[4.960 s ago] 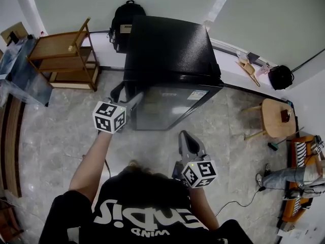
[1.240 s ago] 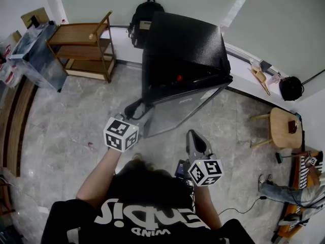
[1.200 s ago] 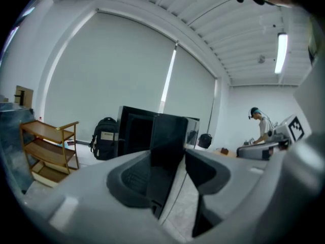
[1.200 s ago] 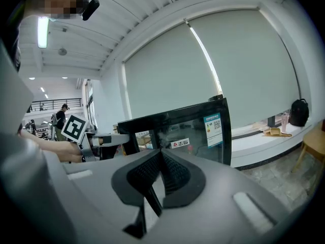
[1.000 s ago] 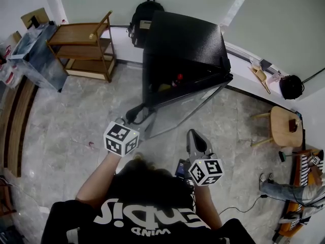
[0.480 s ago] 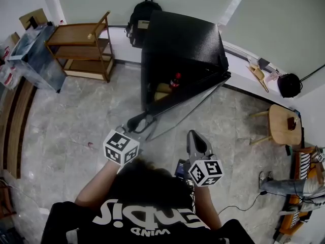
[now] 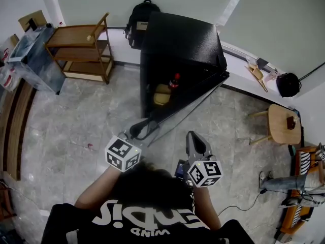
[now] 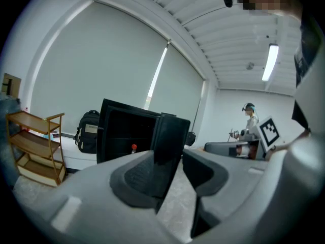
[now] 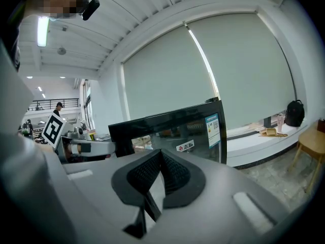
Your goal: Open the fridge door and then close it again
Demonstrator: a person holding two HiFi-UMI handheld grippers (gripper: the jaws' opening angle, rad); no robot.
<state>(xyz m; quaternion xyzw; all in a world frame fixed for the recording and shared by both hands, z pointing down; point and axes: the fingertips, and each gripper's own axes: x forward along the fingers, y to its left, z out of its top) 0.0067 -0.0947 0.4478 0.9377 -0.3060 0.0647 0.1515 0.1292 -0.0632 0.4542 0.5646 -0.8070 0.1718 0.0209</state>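
Note:
A black fridge (image 7: pixel 180 39) stands against the far wall, and its glass door (image 7: pixel 190 103) hangs partly open, swung out toward me. My left gripper (image 7: pixel 142 129) is shut on the door's free edge (image 8: pixel 170 136), which runs up between its two pads. Inside the fridge a red-capped bottle (image 7: pixel 174 81) and a yellowish item (image 7: pixel 160 96) show. My right gripper (image 7: pixel 193 139) hovers in front of the door's outer face, apart from it, shut with nothing in it; its pads (image 9: pixel 170 174) meet.
A wooden shelf rack (image 7: pixel 81 44) and a black backpack (image 7: pixel 136 17) stand left of the fridge. A round wooden stool (image 7: pixel 280 123) and a black bag (image 7: pixel 288 83) are at the right. A person (image 7: pixel 284 182) sits at the far right. Grey tiled floor surrounds me.
The fridge door has swung further open, and the bottle and yellowish item inside now show. My left gripper moved back toward me with the door edge. The right gripper stayed put.

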